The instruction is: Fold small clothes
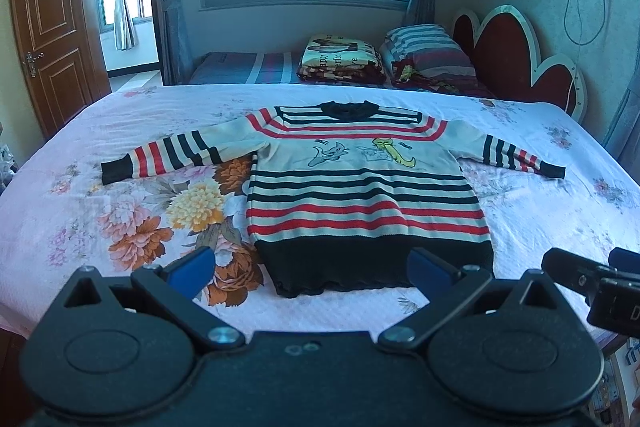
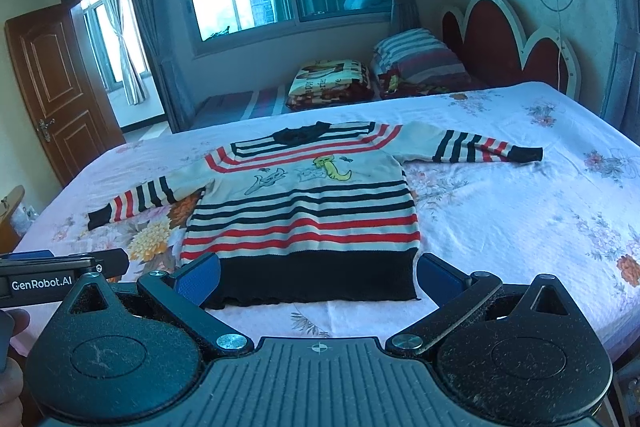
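A small striped sweater [image 1: 360, 187] lies flat and face up on the flowered bedsheet [image 1: 540, 227], its collar at the far end and its black hem [image 1: 376, 267] at the near edge, so its long axis runs straight away from both tools. Both sleeves stretch sideways, the left sleeve [image 1: 160, 157] out over large printed blossoms, the right sleeve [image 1: 516, 157] toward the headboard side. A cat and a yellow creature are drawn on its chest. The left gripper [image 1: 312, 271] hangs just short of the hem with its blue fingers spread wide, holding nothing. The right gripper [image 2: 320, 275] sits likewise, wide open and empty, framing the hem's width. Neither seems clearly nearer; each looks best placed for the sleeve on its own side. In the right wrist view the other tool's side reads "GenRobot.AI". On the far bed, a folded blanket [image 1: 340, 57] shows partial lettering, something like "appy", not fully legible.
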`<state>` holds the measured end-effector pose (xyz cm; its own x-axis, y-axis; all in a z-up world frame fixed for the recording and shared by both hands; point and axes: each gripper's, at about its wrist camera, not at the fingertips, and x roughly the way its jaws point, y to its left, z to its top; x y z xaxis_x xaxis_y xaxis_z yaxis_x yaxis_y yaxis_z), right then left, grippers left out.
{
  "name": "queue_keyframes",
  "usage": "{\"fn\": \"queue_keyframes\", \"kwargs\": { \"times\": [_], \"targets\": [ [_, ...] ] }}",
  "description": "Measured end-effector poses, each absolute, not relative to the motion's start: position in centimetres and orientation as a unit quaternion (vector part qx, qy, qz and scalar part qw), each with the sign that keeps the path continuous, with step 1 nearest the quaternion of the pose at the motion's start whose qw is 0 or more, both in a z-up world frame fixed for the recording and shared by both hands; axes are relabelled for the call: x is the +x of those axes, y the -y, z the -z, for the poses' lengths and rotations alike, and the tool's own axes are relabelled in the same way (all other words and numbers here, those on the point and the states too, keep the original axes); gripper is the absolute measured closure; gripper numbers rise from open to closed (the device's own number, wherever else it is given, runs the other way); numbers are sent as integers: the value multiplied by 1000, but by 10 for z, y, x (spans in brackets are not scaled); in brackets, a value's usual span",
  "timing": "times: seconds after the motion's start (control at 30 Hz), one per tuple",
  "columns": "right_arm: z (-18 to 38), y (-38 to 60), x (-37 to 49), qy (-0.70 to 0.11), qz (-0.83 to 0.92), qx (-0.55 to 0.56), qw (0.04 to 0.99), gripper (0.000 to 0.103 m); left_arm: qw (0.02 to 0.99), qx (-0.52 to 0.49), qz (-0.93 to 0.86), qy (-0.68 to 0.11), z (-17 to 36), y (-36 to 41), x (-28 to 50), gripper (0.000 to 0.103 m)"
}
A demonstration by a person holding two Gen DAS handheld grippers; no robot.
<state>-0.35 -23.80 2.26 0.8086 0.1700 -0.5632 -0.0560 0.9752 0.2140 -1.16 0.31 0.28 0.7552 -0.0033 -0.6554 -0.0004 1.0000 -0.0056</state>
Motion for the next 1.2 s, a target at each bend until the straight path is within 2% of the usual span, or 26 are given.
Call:
{"fn": "queue_keyframes", "kwargs": {
  "times": [1.2],
  "targets": [
    [-21, 243, -5, -305, -60, 97, 946, 0, 940, 1, 1, -342, -1, 10, -14, 0]
  ]
}}
